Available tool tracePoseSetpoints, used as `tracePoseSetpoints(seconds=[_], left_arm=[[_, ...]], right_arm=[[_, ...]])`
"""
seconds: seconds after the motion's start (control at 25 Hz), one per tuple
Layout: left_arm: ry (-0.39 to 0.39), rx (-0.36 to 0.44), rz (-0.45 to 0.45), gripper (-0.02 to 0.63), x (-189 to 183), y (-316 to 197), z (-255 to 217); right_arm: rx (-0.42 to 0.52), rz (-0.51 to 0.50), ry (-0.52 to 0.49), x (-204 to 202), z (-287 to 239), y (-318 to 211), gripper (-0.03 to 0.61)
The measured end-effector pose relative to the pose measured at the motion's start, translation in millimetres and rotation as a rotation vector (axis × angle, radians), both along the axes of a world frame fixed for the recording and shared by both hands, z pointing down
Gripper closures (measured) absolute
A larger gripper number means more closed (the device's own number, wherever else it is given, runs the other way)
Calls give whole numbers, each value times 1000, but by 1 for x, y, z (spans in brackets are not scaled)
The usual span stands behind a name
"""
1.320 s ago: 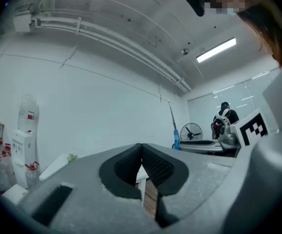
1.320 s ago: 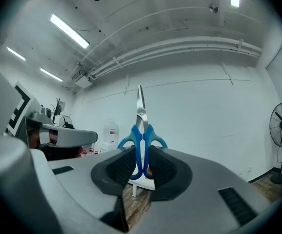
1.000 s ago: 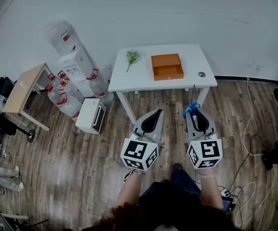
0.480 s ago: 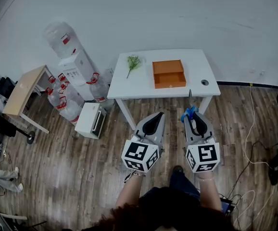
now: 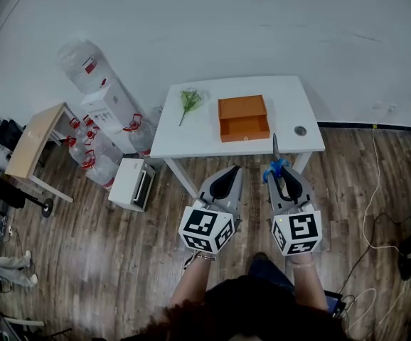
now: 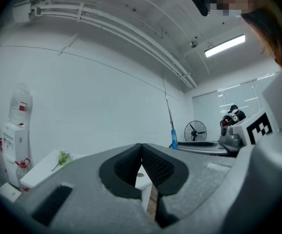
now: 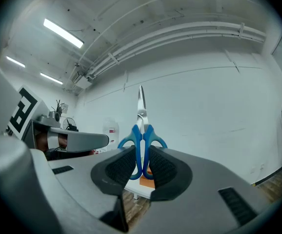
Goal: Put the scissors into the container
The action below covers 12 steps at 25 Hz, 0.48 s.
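Your right gripper clamps the scissors by their blue handles, with the blades rising above the jaws. Your left gripper is closed and empty. The container sits on the table ahead, apart from the scissors.

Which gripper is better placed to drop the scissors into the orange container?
Right. The right gripper is shut on the blue-handled scissors, blades upward, facing the orange container on the white table. The left gripper is shut on nothing and would need a handover.
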State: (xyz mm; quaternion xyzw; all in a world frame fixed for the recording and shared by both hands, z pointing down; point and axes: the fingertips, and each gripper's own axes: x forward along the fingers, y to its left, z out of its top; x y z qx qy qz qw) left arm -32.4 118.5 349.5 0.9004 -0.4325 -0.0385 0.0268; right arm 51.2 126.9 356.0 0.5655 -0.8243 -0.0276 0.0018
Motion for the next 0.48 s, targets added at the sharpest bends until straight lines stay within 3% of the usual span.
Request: tracePoseSetpoints(seconds=[0.48], left_arm=[[-6, -2, -68, 598, 49, -73, -2]], right_arm=[[-20, -77, 3, 46, 6, -81, 503]])
